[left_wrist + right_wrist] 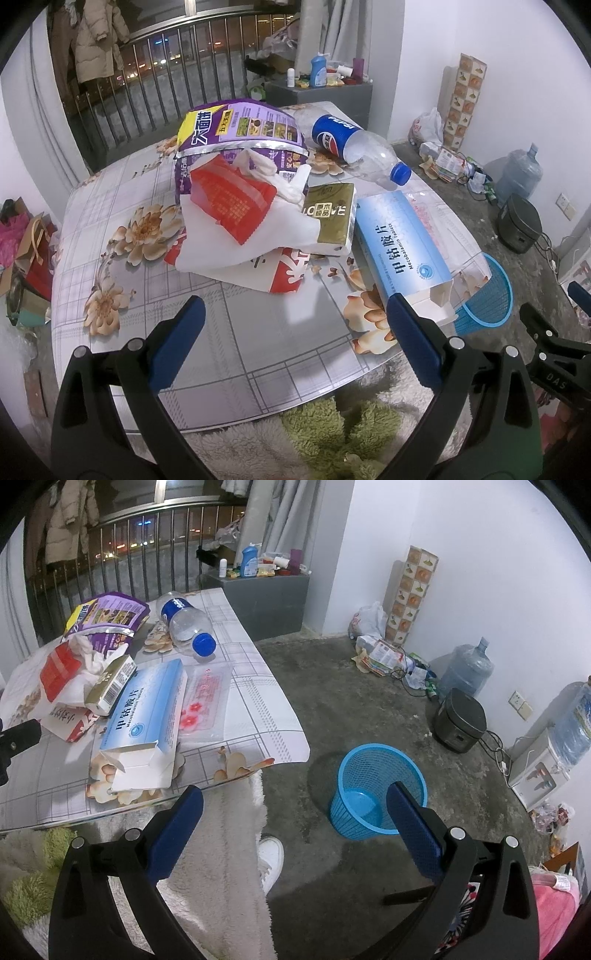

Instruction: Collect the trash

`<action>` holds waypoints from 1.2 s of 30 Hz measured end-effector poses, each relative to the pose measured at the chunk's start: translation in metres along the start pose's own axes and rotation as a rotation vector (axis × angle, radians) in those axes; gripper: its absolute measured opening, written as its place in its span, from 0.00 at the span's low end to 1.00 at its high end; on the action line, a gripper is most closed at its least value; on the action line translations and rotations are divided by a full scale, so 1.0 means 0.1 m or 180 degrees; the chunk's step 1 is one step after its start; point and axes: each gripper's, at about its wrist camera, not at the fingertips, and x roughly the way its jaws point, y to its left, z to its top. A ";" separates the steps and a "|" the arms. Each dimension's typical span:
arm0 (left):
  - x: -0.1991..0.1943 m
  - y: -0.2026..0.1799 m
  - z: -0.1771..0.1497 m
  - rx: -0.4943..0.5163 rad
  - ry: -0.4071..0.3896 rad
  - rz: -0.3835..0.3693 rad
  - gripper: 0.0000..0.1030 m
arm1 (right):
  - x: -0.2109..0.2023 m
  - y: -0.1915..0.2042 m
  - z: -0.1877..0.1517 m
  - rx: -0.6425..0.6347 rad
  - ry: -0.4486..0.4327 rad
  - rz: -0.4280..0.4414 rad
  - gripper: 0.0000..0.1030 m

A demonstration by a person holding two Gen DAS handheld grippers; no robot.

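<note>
Trash lies on the flower-print table (221, 350): a purple snack bag (240, 129), an empty Pepsi bottle (354, 147), a red packet (232, 199) on a white plastic bag (258, 240), an olive tissue pack (332, 218) and an open blue medicine box (399, 247). My left gripper (295, 314) is open and empty, above the table's near edge. My right gripper (295, 805) is open and empty, over the floor beside the table (258, 701). The blue mesh bin (376, 786) stands on the floor, just behind its right finger. The box (147, 709) and bottle (188, 626) show there too.
A grey cabinet (266, 594) with bottles stands behind the table. A rice cooker (460, 720), a water jug (467, 668) and a dispenser (539, 768) line the right wall. My white shoe (269, 856) is near the bin. Bags (26, 251) sit left of the table.
</note>
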 end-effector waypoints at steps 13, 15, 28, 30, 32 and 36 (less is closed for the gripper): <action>0.02 0.04 -0.05 -0.0018 0.0022 -0.0002 0.92 | 0.00 0.01 0.00 0.0006 -0.0004 0.0008 0.94; 0.04 0.05 -0.05 -0.0026 0.0033 -0.0001 0.92 | 0.00 0.03 0.00 0.0012 -0.0003 0.0009 0.94; 0.13 0.16 0.09 -0.0046 0.0051 -0.0282 0.92 | 0.08 0.11 0.09 0.0038 -0.0021 0.0263 0.94; 0.16 0.19 0.16 0.0039 0.0008 -0.0342 0.92 | 0.11 0.13 0.10 0.0035 -0.0010 0.0329 0.94; 0.18 0.21 0.21 0.0138 -0.0049 -0.0506 0.92 | 0.16 0.15 0.11 0.0061 -0.0001 0.0410 0.94; 0.22 0.18 0.26 0.0221 -0.0093 -0.1130 0.92 | 0.25 0.09 0.17 0.0218 -0.0025 0.0581 0.94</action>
